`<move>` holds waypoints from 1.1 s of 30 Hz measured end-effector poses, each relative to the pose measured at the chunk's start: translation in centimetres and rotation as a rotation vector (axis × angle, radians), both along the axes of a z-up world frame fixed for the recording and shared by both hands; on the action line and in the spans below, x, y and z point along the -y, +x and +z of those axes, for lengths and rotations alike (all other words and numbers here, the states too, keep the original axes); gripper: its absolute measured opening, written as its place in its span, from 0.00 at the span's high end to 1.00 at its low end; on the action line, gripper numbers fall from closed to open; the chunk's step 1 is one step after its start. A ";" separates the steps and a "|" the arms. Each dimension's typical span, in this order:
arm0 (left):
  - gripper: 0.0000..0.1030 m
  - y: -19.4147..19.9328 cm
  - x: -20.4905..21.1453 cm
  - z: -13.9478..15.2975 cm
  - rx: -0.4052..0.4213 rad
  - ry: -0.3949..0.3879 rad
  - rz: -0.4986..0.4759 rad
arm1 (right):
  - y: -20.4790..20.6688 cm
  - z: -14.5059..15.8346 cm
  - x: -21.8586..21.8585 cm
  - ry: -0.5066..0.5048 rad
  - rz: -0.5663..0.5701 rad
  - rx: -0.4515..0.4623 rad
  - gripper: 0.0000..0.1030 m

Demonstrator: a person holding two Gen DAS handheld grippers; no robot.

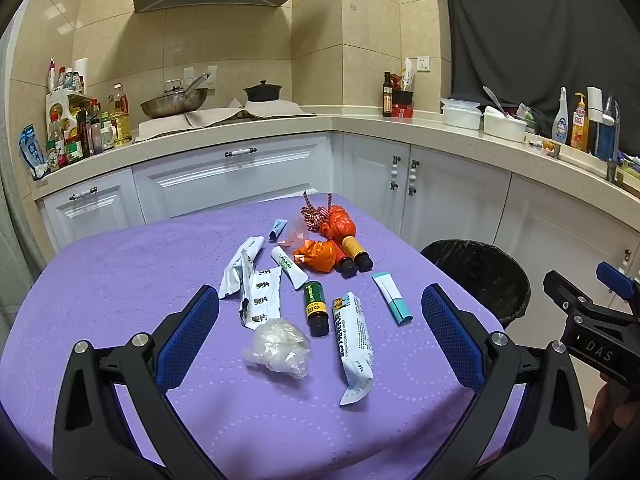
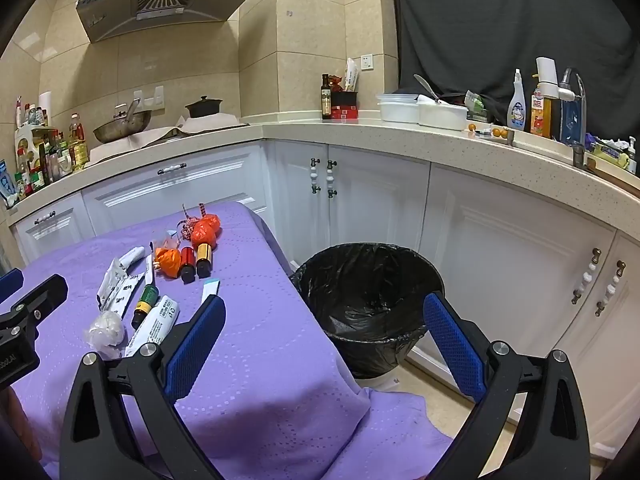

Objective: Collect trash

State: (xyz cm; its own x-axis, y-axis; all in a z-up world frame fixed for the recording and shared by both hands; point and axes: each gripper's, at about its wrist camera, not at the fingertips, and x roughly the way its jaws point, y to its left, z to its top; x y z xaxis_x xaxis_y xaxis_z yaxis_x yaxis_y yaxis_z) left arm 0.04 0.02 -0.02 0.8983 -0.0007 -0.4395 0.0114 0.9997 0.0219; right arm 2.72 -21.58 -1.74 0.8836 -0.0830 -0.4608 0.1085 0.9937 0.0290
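The left gripper [image 1: 320,332] is hovering above the near part of the purple-clothed table [image 1: 120,280], its blue-padded jaws standing wide apart with nothing gripped between them. The right gripper [image 2: 324,340] is hanging over the table's right edge, jaws likewise spread wide and empty — its view is looking across at the bin [image 2: 368,300], a black-lined pail standing on the floor just beside the table, in front of the white cabinets [image 2: 500,240].

The trash is lying scattered over the middle of the cloth. Nearest the left gripper, a crumpled clear plastic wad [image 1: 280,348] is sitting beside a long white sachet [image 1: 354,348] and a small green-labelled bottle [image 1: 315,306]. To their left, torn white wrappers [image 1: 252,280] are lying in a loose pile; to their right, a white-and-teal tube [image 1: 392,298] is resting apart from the others. Farther back, two dark bottles [image 1: 352,258] are lying side by side, touching orange crumpled bags [image 1: 320,256], with a striped ribbon [image 1: 314,212] behind them — all of it still on the table.
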 end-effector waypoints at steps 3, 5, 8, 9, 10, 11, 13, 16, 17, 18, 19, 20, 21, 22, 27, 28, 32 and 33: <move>0.04 0.0 0.0 0.0 0.000 -0.001 0.000 | 0.0 0.0 0.0 0.001 0.001 0.000 0.06; 0.04 0.0 0.0 0.0 0.000 -0.001 0.000 | 0.0 0.0 0.0 0.001 0.001 0.000 0.06; 0.04 0.0 0.0 0.0 -0.003 -0.002 0.001 | 0.0 0.0 0.1 0.001 0.002 0.000 0.06; 0.04 0.1 -0.2 0.1 -0.004 -0.003 0.001 | 0.0 0.1 0.1 0.002 0.002 -0.001 0.06; 0.04 0.1 -0.2 0.1 -0.004 -0.003 0.000 | 0.0 0.1 0.1 0.001 0.002 0.000 0.06; 0.04 0.1 -0.2 0.1 -0.003 -0.002 0.001 | 0.0 0.1 0.1 0.000 0.001 0.001 0.06; 0.04 0.1 -0.2 0.1 -0.003 -0.003 0.000 | 0.0 0.1 0.1 0.002 0.002 0.000 0.06; 0.04 0.1 -0.2 0.1 -0.004 -0.001 0.000 | 0.0 0.1 0.1 0.002 0.002 0.000 0.06; 0.04 0.1 -0.2 0.1 -0.004 -0.001 0.000 | 0.0 0.1 0.1 0.001 0.001 0.000 0.06; 0.04 -0.1 0.0 -0.1 -0.005 -0.001 0.000 | 0.0 0.1 0.1 0.002 0.001 0.001 0.06; 0.04 -0.1 0.0 -0.1 -0.005 -0.002 0.000 | 0.0 0.1 0.1 0.002 0.001 0.000 0.06; 0.04 -0.1 0.0 -0.1 -0.005 -0.002 0.000 | 0.0 0.1 0.1 0.002 0.001 0.001 0.06; 0.04 0.0 0.1 -0.3 -0.005 -0.001 0.000 | 0.0 0.1 0.1 0.002 0.001 0.002 0.06; 0.04 0.0 0.1 -0.3 -0.005 -0.001 0.001 | 0.0 0.1 0.1 0.002 0.001 0.001 0.06; 0.04 -0.1 0.1 -0.4 -0.007 -0.003 0.000 | 0.0 0.2 0.2 0.002 0.001 0.001 0.06; 0.04 -0.1 0.1 -0.4 -0.007 -0.001 0.000 | 0.0 0.2 0.2 0.002 0.001 0.001 0.06; 0.04 0.0 0.1 -0.3 -0.007 -0.001 -0.001 | 0.0 0.2 0.3 0.001 0.002 0.000 0.06; 0.04 0.0 0.1 -0.4 -0.006 0.000 -0.001 | 0.0 0.3 0.3 0.002 0.002 0.000 0.06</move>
State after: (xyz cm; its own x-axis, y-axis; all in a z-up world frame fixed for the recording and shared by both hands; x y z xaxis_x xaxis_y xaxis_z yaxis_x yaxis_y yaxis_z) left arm -0.01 -0.08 -0.38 0.8955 -0.0013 -0.4451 0.0122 0.9997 0.0217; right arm 2.74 -21.85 -1.48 0.8839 -0.0808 -0.4606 0.1067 0.9938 0.0306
